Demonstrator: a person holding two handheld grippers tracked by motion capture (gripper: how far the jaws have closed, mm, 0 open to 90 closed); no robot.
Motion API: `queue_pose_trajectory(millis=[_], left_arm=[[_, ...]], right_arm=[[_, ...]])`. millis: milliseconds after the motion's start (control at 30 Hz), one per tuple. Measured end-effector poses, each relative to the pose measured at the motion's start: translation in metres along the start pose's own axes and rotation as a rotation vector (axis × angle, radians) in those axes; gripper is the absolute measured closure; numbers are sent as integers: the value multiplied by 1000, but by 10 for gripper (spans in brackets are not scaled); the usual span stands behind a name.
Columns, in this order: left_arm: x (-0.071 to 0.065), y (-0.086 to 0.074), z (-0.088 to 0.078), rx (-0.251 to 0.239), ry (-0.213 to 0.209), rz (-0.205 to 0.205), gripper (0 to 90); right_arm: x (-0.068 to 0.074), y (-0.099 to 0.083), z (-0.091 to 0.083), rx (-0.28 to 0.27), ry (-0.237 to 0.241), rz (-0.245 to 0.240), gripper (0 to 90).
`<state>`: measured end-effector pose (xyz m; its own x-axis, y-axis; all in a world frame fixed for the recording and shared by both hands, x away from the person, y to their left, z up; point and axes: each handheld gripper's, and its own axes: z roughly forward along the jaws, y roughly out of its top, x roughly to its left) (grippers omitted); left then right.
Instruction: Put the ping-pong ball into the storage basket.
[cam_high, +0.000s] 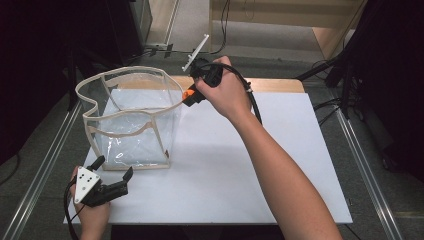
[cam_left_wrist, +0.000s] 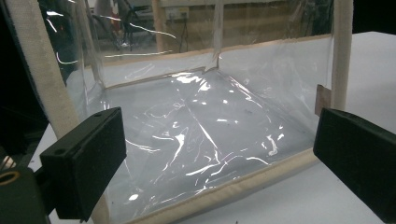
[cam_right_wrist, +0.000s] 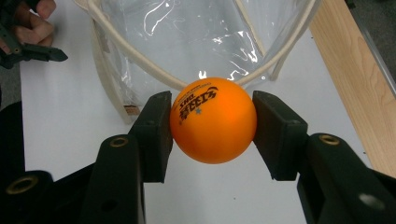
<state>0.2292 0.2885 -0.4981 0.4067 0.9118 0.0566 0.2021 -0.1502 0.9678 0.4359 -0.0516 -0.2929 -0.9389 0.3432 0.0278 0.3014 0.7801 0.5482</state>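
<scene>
A clear plastic bag (cam_high: 132, 117) with cream fabric trim stands open on the white table sheet (cam_high: 240, 165). My right gripper (cam_high: 188, 95) is shut on an orange table-tennis ball (cam_right_wrist: 213, 120) with black print, held just above the bag's right rim (cam_right_wrist: 159, 74). The ball (cam_high: 188, 93) shows as an orange spot at that rim in the high view. My left gripper (cam_high: 111, 170) rests open near the table's front left corner, its jaws pointing at the bag's lower front wall (cam_left_wrist: 201, 140) with nothing between them.
A wooden table edge (cam_high: 280, 85) shows beyond the white sheet. Metal rails (cam_high: 365, 165) run along both sides of the table. Cables trail from both grippers. The right half of the sheet lies bare.
</scene>
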Motion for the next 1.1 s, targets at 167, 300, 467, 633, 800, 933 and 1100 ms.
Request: queue_pose_trajectory(millis=[167,300,467,633,800,933,1100], left_arm=[[0,0,0,2,0,3,31],[0,0,0,2,0,2,30],[0,0,0,3,-1,2,30],[0,0,0,1,0,2,31],[0,0,0,2,-1,2,31],[0,0,0,2,-1,2,30],[1,0,0,2,-1,-1,30]], right_arm=[[0,3,-3,-5,-5,-6,481],[2,7,-5,-1,-5,-9,481],[3,11,-7,-10,-9,-15,481],[3,15,-7,-19,-9,-19,481],[4,19,-6,-21,-6,-19,481],[5,23,-5,-23,-3,-22,480],[6,27,-3,-24,-3,-30,481]])
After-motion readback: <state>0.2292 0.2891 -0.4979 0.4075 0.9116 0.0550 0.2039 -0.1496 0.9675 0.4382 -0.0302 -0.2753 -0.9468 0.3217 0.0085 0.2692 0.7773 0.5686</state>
